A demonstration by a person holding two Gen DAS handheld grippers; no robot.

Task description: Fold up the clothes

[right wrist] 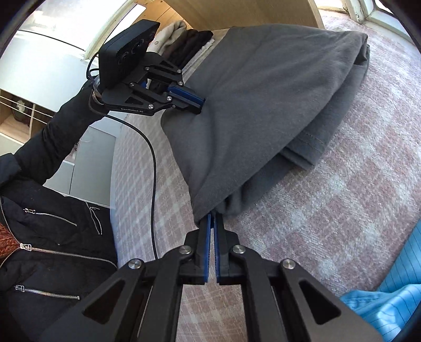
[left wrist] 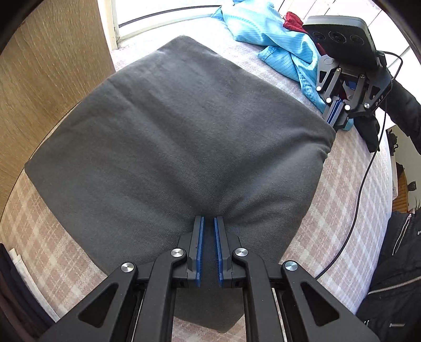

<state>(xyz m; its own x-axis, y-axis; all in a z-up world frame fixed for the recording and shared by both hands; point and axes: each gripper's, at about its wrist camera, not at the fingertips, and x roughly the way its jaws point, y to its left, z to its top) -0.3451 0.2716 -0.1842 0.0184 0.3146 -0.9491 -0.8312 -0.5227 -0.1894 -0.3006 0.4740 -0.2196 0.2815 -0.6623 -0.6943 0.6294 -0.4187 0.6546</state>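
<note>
A dark grey garment [left wrist: 173, 136] lies folded on a pink plaid bed cover [left wrist: 342, 200]. My left gripper [left wrist: 209, 219] is shut on its near edge, with cloth bunched between the blue pads. My right gripper [left wrist: 332, 121] is shut on the garment's right corner. In the right wrist view my right gripper [right wrist: 211, 215] pinches a gathered corner of the grey garment [right wrist: 263, 100], which is lifted off the cover, and my left gripper [right wrist: 200, 104] grips the opposite edge. A hem and several layers hang on the right side.
A light blue garment [left wrist: 273, 34] and a red cloth [left wrist: 293, 21] lie at the back right of the bed. A wooden panel [left wrist: 52, 68] stands on the left. The person's black jacket [right wrist: 47, 223] and a cable [right wrist: 154, 168] are beside the bed. Folded dark clothes [right wrist: 189, 44] sit far back.
</note>
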